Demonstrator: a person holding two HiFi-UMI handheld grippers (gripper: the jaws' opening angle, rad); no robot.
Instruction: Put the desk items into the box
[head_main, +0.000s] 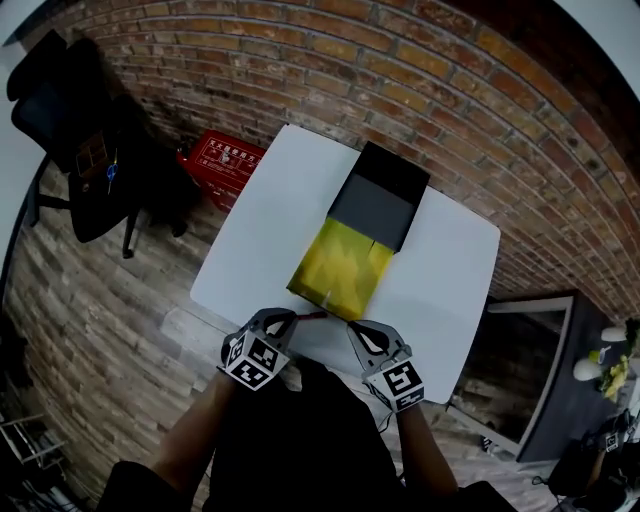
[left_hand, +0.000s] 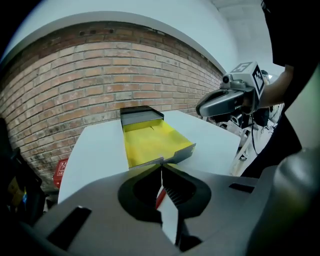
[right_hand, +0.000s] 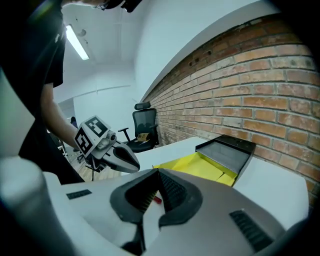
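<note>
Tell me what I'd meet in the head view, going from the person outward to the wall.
left gripper and right gripper side by side → white table → yellow box → dark grey lid → brick wall

Grey left gripper (left_hand: 161, 169), jaws closed tip to tip. A thin red object (left_hand: 159, 199) shows in the slit behind the tips; whether it is gripped cannot be told. Beyond, an open flat grey box with yellow interior (left_hand: 152, 142) lies on a white rectangular table (left_hand: 95, 150). The right gripper (left_hand: 202, 109) hovers at right, with a red brick wall (left_hand: 100, 75) behind.
</note>
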